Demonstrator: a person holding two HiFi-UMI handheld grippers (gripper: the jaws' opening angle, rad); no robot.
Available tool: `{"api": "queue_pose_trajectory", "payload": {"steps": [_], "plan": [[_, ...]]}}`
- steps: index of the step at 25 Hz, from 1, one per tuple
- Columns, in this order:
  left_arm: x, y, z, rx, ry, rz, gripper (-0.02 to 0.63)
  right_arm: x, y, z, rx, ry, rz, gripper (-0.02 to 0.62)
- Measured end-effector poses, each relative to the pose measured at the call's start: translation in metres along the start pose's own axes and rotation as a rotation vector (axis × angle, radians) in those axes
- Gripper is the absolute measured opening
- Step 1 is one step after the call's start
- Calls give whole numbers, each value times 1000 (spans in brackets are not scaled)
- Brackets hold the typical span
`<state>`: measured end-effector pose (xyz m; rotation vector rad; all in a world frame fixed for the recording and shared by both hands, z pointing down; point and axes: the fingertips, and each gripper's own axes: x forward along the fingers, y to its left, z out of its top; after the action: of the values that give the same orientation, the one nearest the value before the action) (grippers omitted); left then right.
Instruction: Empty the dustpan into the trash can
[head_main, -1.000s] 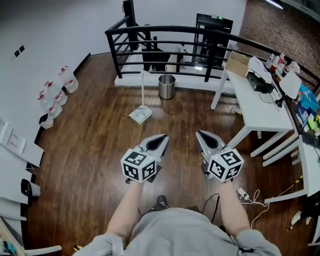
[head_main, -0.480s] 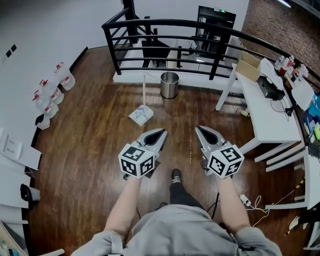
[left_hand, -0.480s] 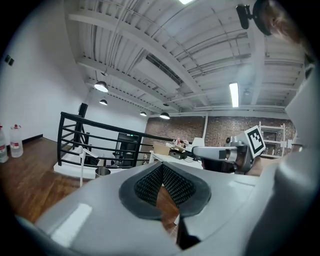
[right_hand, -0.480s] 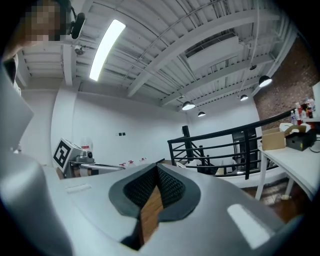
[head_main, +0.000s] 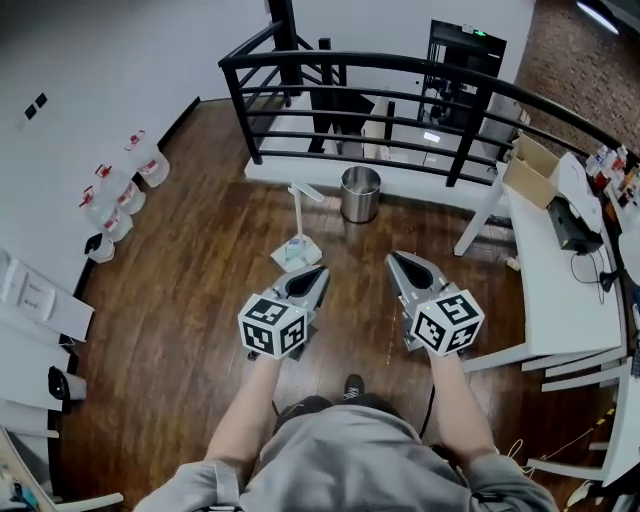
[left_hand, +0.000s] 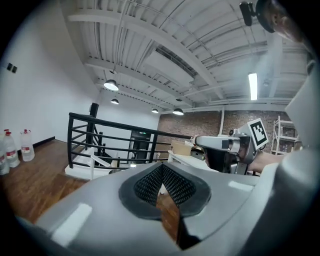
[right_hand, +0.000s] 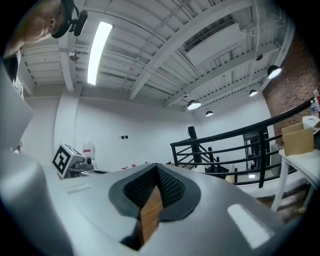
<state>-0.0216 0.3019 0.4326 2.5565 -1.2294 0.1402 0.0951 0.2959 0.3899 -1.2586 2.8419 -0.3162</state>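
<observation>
A white long-handled dustpan (head_main: 295, 252) stands on the wood floor ahead of me, its handle upright. Behind it, near the black railing, sits a round metal trash can (head_main: 360, 194). My left gripper (head_main: 318, 273) is held out just short of the dustpan, jaws shut with nothing between them. To its right my right gripper (head_main: 396, 262) is also shut and empty. In the left gripper view the left gripper (left_hand: 161, 172) has its pads closed together, and the right gripper's marker cube (left_hand: 256, 132) shows at the right. The right gripper (right_hand: 156, 174) looks the same in its own view.
A black railing (head_main: 400, 95) runs across the back above a stairwell. White tables (head_main: 550, 290) with a cardboard box (head_main: 533, 165) stand at the right. Plastic bottles (head_main: 120, 190) line the left wall. White boards (head_main: 40, 310) lie at the left edge.
The person has walked forward. The dustpan, trash can and railing have come nearer in the head view. Both grippers stay shut and held out in front.
</observation>
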Motion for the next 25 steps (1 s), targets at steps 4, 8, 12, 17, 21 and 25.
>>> {"api": "queue_pose_trajectory", "payload": {"steps": [4,8,12,17,21,25], "plan": [[35,32,15,-10,-17,59,6,36,-33,3,11,20,32,-2],[60,71,18,-36,-22,102,6,75,-56,-1,22,51,53,-2],[89,119,19,-67,-27,131,6,121,-80,-2,13,83,56,-2],[130,183,25,-37,-9,164,6,182,-114,10,-8,119,49,-2],[146,244,25,-38,1,205,6,236,-128,18,-15,136,46,-2],[162,292,10,2,28,216,6,277,-136,15,-9,144,45,-2]]}}
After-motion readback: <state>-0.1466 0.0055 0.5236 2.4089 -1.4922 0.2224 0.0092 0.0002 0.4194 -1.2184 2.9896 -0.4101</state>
